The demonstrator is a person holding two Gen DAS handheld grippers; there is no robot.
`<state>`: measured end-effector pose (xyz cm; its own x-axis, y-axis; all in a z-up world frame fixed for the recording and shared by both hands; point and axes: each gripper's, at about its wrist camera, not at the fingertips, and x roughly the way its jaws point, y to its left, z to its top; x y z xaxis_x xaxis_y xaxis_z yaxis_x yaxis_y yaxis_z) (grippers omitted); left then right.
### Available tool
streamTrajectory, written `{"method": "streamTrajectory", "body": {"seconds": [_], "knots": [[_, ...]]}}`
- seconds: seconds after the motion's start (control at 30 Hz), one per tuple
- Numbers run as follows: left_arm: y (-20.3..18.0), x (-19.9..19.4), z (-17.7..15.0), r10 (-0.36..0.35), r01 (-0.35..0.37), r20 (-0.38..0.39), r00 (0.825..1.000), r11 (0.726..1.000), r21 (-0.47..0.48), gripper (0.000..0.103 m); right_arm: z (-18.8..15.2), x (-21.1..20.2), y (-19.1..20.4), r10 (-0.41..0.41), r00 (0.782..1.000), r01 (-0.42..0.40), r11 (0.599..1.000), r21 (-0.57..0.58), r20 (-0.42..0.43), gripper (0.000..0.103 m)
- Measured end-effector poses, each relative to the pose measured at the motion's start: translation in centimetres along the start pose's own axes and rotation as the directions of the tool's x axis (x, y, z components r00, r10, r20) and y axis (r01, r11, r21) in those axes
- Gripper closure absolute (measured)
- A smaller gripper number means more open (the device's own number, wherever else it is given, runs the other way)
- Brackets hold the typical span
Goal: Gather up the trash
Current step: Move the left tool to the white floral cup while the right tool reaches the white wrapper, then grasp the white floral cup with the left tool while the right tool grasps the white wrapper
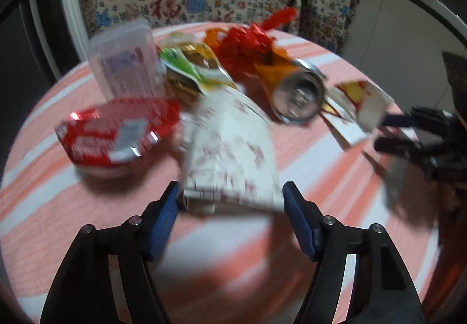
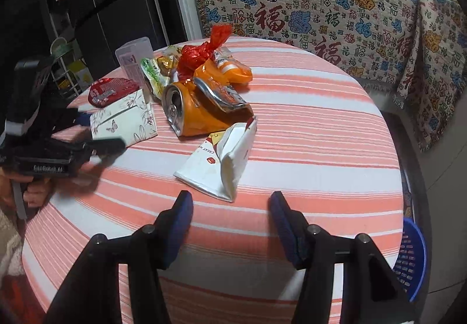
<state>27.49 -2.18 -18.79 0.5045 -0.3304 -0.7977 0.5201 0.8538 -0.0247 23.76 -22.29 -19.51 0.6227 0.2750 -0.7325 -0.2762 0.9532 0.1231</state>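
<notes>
Trash lies on a round table with an orange-and-white striped cloth [image 2: 292,125]. My left gripper [image 1: 230,192] is open, its jaws either side of the near end of a white floral paper box [image 1: 230,149]; the same box shows in the right wrist view [image 2: 125,119] between the left gripper's fingers [image 2: 108,146]. My right gripper [image 2: 230,204] is open and empty, just short of a crumpled white carton [image 2: 227,160]. A crushed orange can [image 2: 189,111] lies behind the carton; in the left wrist view the can [image 1: 297,96] is blurred.
A red-lidded cup [image 1: 116,131], a clear plastic container [image 1: 125,61], green snack wrappers [image 1: 186,67], a red plastic bag [image 2: 201,49] and an orange pouch [image 2: 224,70] crowd the far left of the table. A patterned sofa cover [image 2: 321,3] is behind. A blue basket [image 2: 411,259] stands on the floor at right.
</notes>
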Motion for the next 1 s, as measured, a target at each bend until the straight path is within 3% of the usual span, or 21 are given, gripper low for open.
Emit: {"method": "streamTrajectory", "body": {"seconds": [0.13, 0.2, 0.4, 0.57, 0.63, 0.67, 0.7, 0.8, 1.0], "knots": [[-2.0, -1.0, -1.1, -0.014, 0.015, -0.011, 1.0, 0.999, 0.049, 0.022, 0.3, -0.5, -0.8, 0.005, 1.0, -0.006, 0.999, 0.038, 0.017, 0.046], [-1.6, -1.1, -0.8, 0.004, -0.004, 0.006, 1.0, 1.0, 0.009, 0.014, 0.3, -0.8, -1.2, 0.006, 0.999, -0.008, 0.998, 0.062, 0.031, 0.046], [1.0, -1.2, 0.9, 0.018, -0.008, 0.066, 0.998, 0.987, -0.162, 0.01, 0.8, -0.3, -1.2, 0.005, 0.999, -0.008, 0.997, 0.081, 0.039, 0.05], [1.1, -0.1, 2.1, 0.019, -0.005, 0.068, 0.997, 0.98, -0.197, 0.008, 1.3, 0.1, -1.1, -0.002, 0.999, -0.003, 0.996, 0.085, 0.054, 0.055], [1.0, 0.4, 2.3, 0.014, -0.002, 0.061, 0.998, 0.98, -0.198, 0.015, 1.5, 0.6, -1.2, 0.008, 0.999, -0.012, 0.996, 0.088, 0.044, 0.078], [1.0, 0.5, 2.3, 0.004, 0.008, 0.059, 0.998, 0.98, -0.201, 0.03, 1.6, 0.9, -1.2, 0.017, 1.0, -0.019, 0.996, 0.084, 0.024, 0.095], [1.1, 0.6, 2.3, -0.005, 0.016, 0.056, 0.998, 0.979, -0.205, 0.04, 1.6, 1.0, -1.2, 0.011, 1.0, -0.012, 0.997, 0.079, 0.015, 0.096], [1.3, -0.1, 2.2, -0.031, 0.051, 0.087, 0.996, 0.972, -0.23, 0.051, 1.6, 0.2, -1.1, -0.007, 1.0, 0.005, 0.998, 0.064, 0.028, 0.096], [1.1, -1.4, 1.3, -0.028, 0.054, 0.102, 0.994, 0.963, -0.263, 0.056, 1.3, -1.6, -1.6, -0.036, 0.999, 0.034, 0.998, 0.046, 0.041, 0.096]]}}
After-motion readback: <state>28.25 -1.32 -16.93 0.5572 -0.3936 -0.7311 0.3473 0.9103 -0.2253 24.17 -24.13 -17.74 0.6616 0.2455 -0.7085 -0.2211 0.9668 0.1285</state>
